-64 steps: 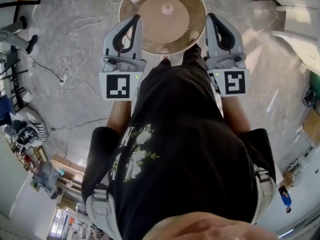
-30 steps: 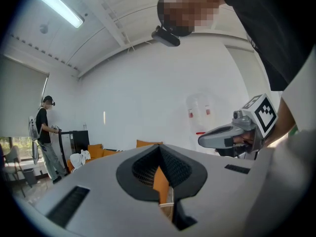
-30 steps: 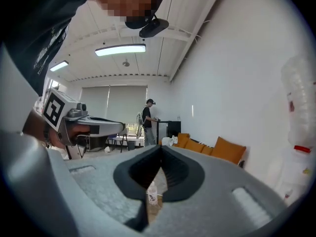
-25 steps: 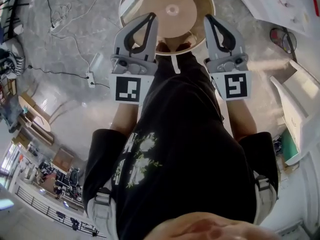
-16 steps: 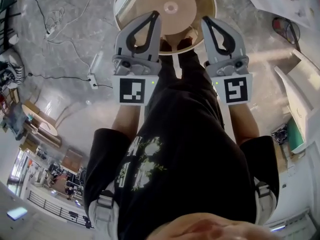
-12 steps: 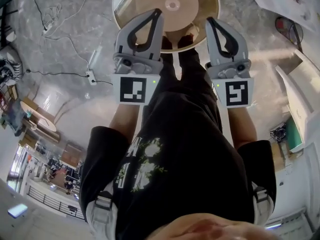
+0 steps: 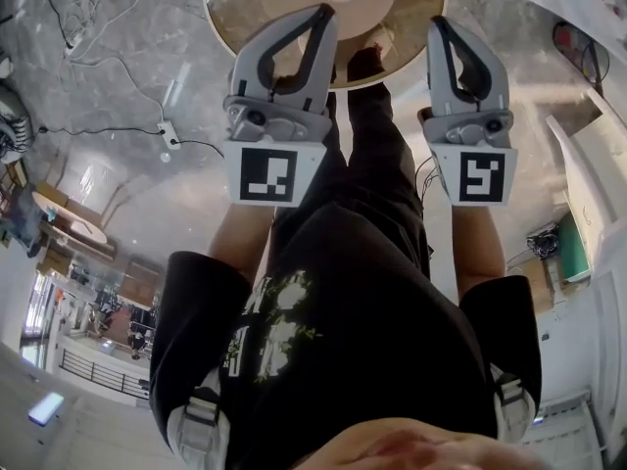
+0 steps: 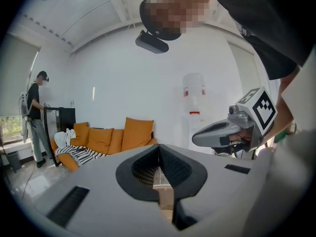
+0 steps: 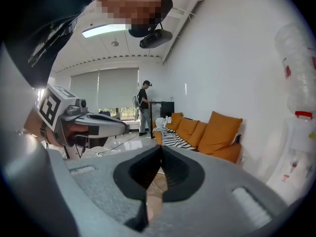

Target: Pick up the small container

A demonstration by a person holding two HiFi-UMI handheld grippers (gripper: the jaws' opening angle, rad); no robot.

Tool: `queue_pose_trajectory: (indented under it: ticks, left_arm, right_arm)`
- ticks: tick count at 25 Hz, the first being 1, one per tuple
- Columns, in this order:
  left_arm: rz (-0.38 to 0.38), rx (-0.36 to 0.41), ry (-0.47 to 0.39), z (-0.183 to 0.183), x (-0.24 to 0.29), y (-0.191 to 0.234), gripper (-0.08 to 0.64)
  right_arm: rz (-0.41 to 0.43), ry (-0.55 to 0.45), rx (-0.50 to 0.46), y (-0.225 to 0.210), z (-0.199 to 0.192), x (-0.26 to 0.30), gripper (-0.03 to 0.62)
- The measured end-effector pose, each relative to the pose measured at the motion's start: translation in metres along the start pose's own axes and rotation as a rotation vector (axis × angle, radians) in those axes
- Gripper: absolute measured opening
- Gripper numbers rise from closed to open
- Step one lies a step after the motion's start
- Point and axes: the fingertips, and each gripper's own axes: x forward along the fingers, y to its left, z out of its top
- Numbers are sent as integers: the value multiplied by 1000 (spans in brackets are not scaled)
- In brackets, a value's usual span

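Head view: left gripper (image 7: 321, 16) and right gripper (image 7: 440, 25) sit side by side over the near rim of the round table (image 7: 235, 27), top of frame. Can't pick out the small container in any view.
Left gripper view: fingers pressed together, nothing between. Orange sofa (image 8: 113, 137) is lower left.
Right gripper view: same, 2 fingers pressed tight, empty.
Risk: if they go in closed, the tips would likely shove or tip the container instead of straddling it.
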Motion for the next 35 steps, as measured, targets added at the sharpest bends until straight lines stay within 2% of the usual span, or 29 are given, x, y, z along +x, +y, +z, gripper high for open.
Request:
queue_pose_trajectory:
  ticks: [6,9,17,21,24,30,35]
  left_arm:
    - [-30,3,39,-56,16,-4,8]
    - [-37,-9,63,-79,27,-8,85]
    - [-52,-30,117,-138,49,-19,112]
    - [-60,-48,187,-178,53,-27,123]
    - [-69,-59,238,-197,55,-39,157]
    - [-68,-64,293,-233,71,-46,184]
    - [-50,-121,349,-276,83,-56,220]
  right_arm:
    - [3,20,30,4,-48,19,-3]
    - [31,40,36,9,-70,23,-3]
    - [54,88,77,8,-126,35,-3]
    - [75,123,80,12,-153,38,-3]
    - [86,142,84,11,-167,33,-3]
    - [119,172,121,12,-203,45,-3]
    - [117,181,145,6,-226,48,-3]
